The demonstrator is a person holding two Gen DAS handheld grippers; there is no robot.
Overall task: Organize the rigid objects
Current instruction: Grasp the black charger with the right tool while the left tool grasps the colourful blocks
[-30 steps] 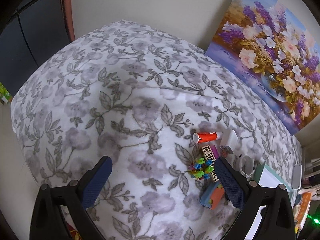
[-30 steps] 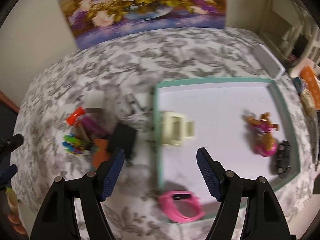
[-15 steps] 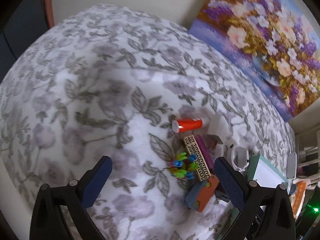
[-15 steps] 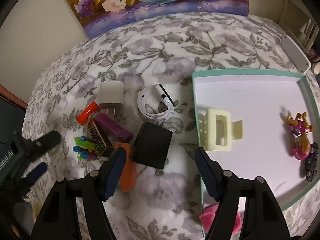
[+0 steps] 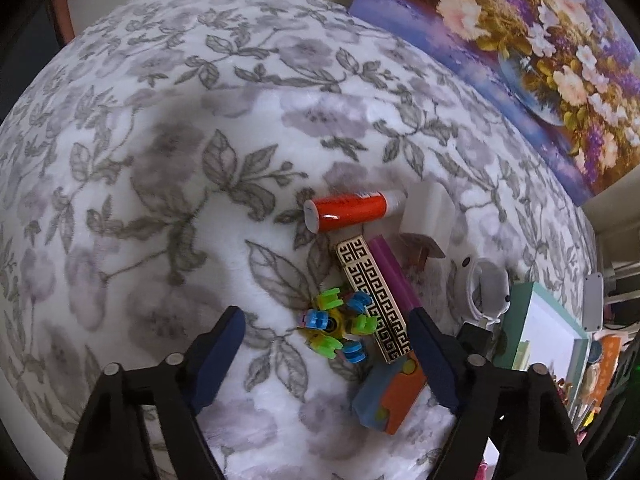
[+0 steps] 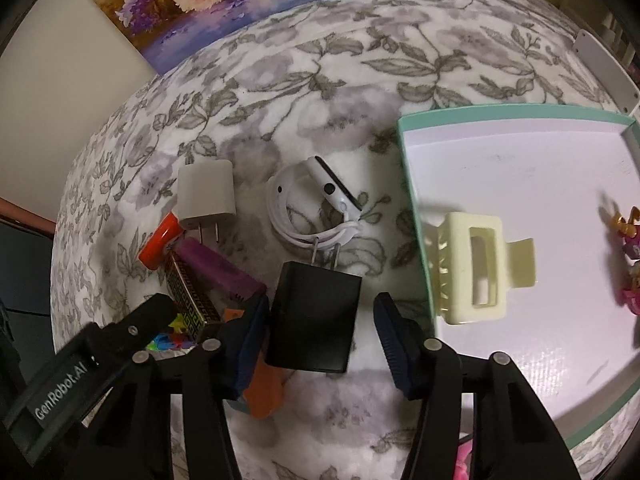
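Grey-flowered fleece covers the bed (image 5: 168,152) I'm working over, and a small heap of hard things lies on it. From my left tongs (image 5: 326,342), spread wide and holding nothing, I see a little toy of green and blue plastic clips (image 5: 334,330) just ahead between the fingers. Beside it lies a gold-and-black patterned bar (image 5: 374,300) pressed against a purple stick (image 5: 394,276), with a red tube (image 5: 348,212) lying across their far end and a white plug (image 5: 426,212) next to that. A blue and orange block (image 5: 390,398) sits close to the right finger.

My right tongs (image 6: 320,334) are also wide, straddling a black charger (image 6: 316,318) that lies flat, prongs pointing away; the left pad looks to be touching its edge, the right pad stands apart. Beyond the charger is a white watch (image 6: 316,210) with its band looped. Further right, a green-rimmed white tray (image 6: 412,200) holds a pale yellow hair clip (image 6: 476,268) and a pink toy figure (image 6: 630,264) at the frame's edge.
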